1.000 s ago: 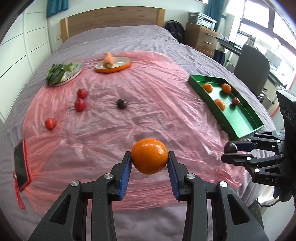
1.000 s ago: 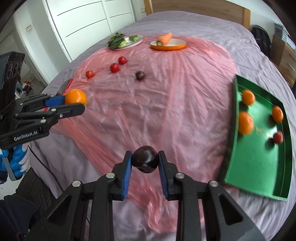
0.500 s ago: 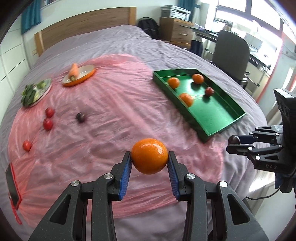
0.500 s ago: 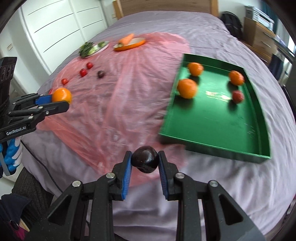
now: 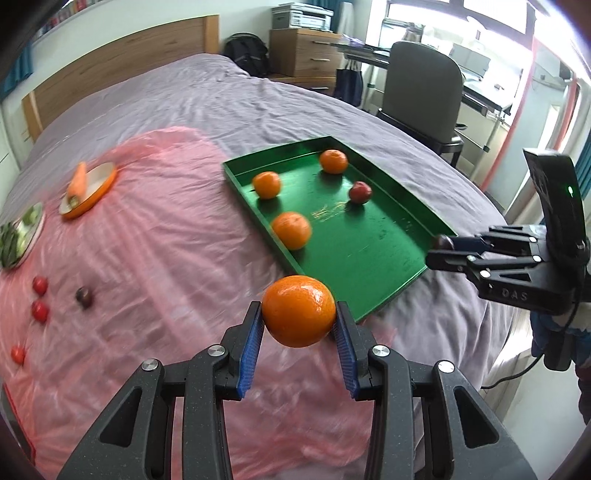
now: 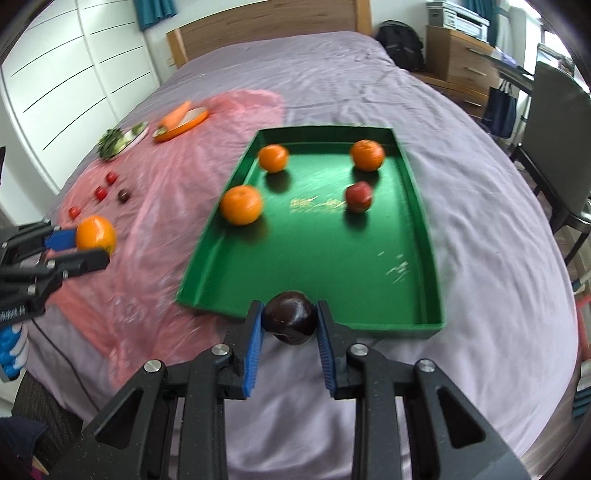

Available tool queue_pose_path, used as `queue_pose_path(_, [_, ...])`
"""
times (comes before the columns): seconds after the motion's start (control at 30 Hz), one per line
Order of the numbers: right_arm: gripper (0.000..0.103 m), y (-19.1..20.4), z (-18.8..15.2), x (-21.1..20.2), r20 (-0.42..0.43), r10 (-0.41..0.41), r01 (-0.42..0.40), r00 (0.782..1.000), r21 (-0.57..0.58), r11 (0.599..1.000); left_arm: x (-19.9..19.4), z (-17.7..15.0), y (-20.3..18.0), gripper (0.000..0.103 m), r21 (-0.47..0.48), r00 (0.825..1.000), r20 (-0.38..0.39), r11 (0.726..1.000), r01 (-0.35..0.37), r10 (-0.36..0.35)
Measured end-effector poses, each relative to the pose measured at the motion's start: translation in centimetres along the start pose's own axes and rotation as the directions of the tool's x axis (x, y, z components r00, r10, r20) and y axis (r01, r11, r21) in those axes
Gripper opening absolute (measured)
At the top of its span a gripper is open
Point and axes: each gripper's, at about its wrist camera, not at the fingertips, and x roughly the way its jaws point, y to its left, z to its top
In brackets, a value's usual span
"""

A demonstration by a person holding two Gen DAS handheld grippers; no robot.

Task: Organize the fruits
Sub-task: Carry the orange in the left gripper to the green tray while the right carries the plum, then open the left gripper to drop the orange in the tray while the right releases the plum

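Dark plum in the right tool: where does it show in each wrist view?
Left wrist: the plum is at the right edge, at the right tool tip, by the tray's near corner.
Right wrist: the plum is bottom centre, clamped between blue pads, before the tray's near wall.
Shared landmark: the tray.

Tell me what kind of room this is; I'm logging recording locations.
Most likely a bedroom that doubles as a study: the work surface is a made bed with a wooden headboard, white wardrobe doors on one side, and an office chair at a desk.
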Motion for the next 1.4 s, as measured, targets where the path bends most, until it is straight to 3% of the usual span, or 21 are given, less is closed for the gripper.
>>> queue_pose_path(0.73, [0.031, -5.2, 5.4, 8.2, -0.018, -0.067, 0.068, 0.998, 0.014, 0.998, 10.4, 5.2, -3.4, 0.033, 0.031, 0.994, -0.102, 0.999, 0.032, -0.029])
queue_pose_path(1.4, [0.032, -5.9, 5.4, 9.8, -0.013, -0.077, 0.077, 0.997, 0.009, 0.997, 12.9, 5.1, -4.4, 0.033, 0.056, 0.991, -0.131, 0.998, 0.028, -0.021])
